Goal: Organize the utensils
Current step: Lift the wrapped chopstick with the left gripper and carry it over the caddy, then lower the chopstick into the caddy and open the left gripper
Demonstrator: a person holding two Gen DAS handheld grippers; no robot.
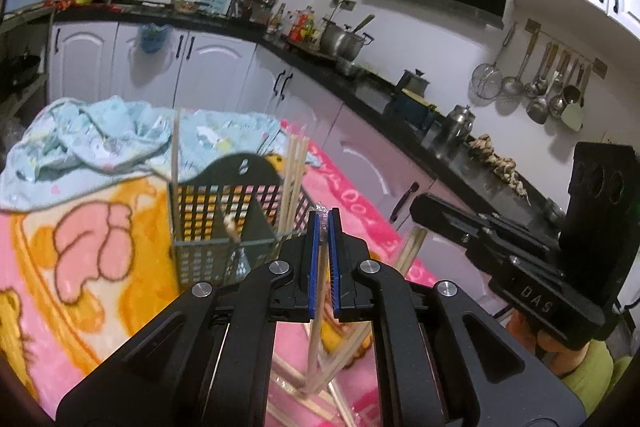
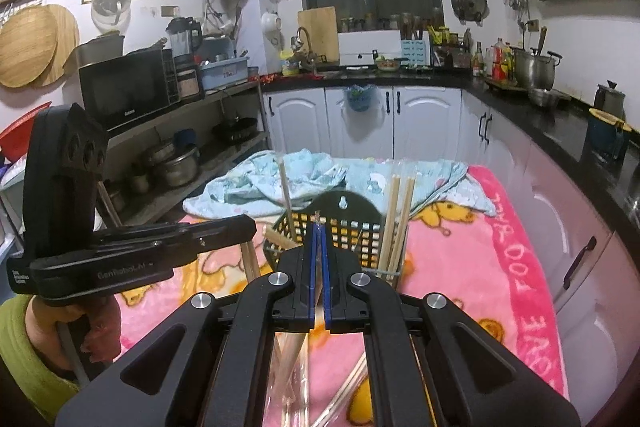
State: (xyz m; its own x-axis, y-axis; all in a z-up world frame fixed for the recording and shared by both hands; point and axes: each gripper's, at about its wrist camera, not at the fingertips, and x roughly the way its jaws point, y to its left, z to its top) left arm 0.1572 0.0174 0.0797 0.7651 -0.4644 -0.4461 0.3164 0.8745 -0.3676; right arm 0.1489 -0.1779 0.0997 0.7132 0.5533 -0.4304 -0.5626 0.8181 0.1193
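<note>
Both cams ride my grippers, looking forward along the fingers, tilted slightly down, close over the pink blanket (image 1: 100, 247). Left cam faces the basket (image 1: 224, 219) and the counter at right; right cam faces the basket (image 2: 344, 227) and the window wall. Shared: basket, blanket, blue cloth (image 2: 312, 175), cabinets; each sees the other gripper

The utensil basket (image 2: 344, 231) stands on the blanket (image 2: 500, 267); chopsticks (image 2: 400, 219) stand in it. A crumpled cloth (image 2: 312, 175) lies behind it.
</note>
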